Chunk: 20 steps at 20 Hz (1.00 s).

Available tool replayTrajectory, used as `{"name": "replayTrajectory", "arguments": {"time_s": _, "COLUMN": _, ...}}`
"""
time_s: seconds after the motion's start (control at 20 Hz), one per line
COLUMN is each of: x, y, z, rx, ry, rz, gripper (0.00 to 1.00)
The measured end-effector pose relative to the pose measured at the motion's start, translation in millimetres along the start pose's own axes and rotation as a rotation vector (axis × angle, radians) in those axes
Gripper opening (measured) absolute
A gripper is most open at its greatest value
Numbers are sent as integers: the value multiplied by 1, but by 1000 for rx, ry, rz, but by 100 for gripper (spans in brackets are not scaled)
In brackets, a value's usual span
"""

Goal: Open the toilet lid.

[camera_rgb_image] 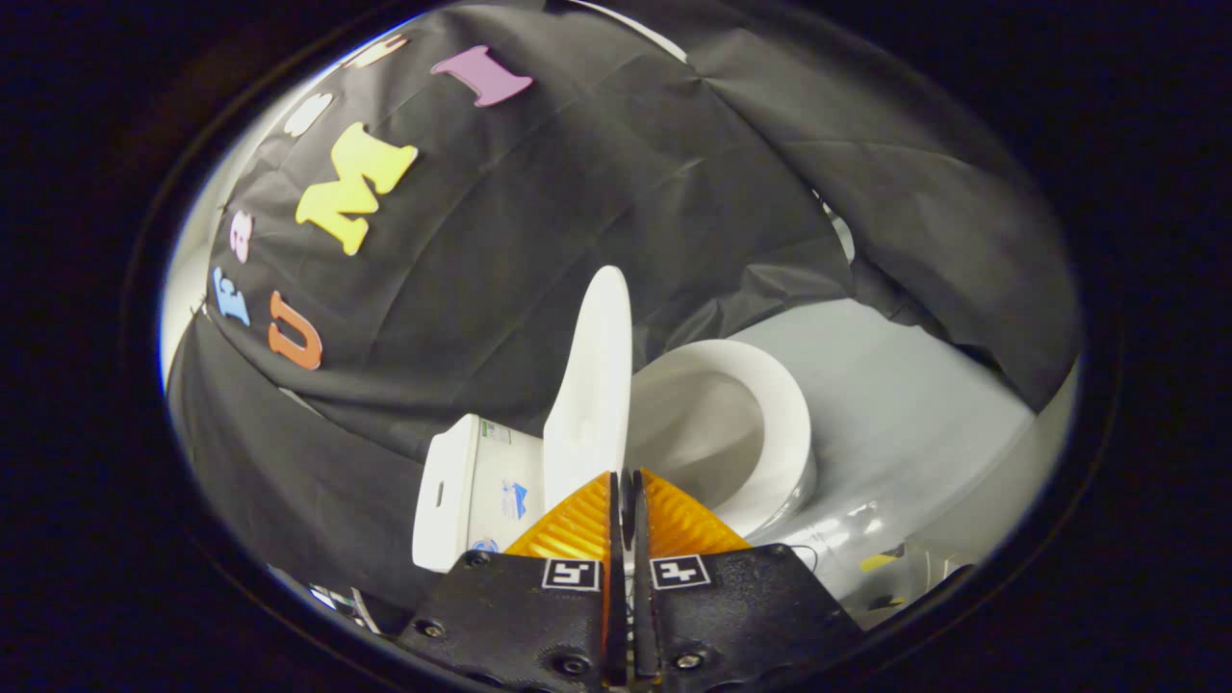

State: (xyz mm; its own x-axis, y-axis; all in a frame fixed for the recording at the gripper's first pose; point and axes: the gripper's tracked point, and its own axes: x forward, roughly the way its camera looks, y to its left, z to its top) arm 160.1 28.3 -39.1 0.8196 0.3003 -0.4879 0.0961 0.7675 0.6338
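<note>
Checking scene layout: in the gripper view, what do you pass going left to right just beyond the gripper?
Toilet tank → raised toilet lid, its edge at the nearly closed gripper → open toilet bowl → grey floor.

Gripper fingers pressed together

Pale grey floor, white toilet standing on it, lid raised

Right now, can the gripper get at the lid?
Likely yes. The gripper is nearly shut right at the raised lid, which stands edge-on just ahead of its tips, between tank and bowl. Nothing lies between; whether it pinches the edge is unclear.
</note>
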Motion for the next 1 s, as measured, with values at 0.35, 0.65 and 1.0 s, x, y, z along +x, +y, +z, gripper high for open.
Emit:
{"name": "replayTrajectory", "arguments": {"time_s": 0.35, "x": -6, "y": 43, "z": 1, "rx": -151, "ry": -30, "rz": -59, "gripper": 6}}
{"name": "replayTrajectory", "arguments": {"time_s": 0.65, "x": -12, "y": 77, "z": 1, "rx": -187, "ry": -46, "rz": -48, "gripper": 7}}
{"name": "replayTrajectory", "arguments": {"time_s": 1.0, "x": -17, "y": 122, "z": -7, "rx": -271, "ry": -75, "rz": -30, "gripper": 11}}
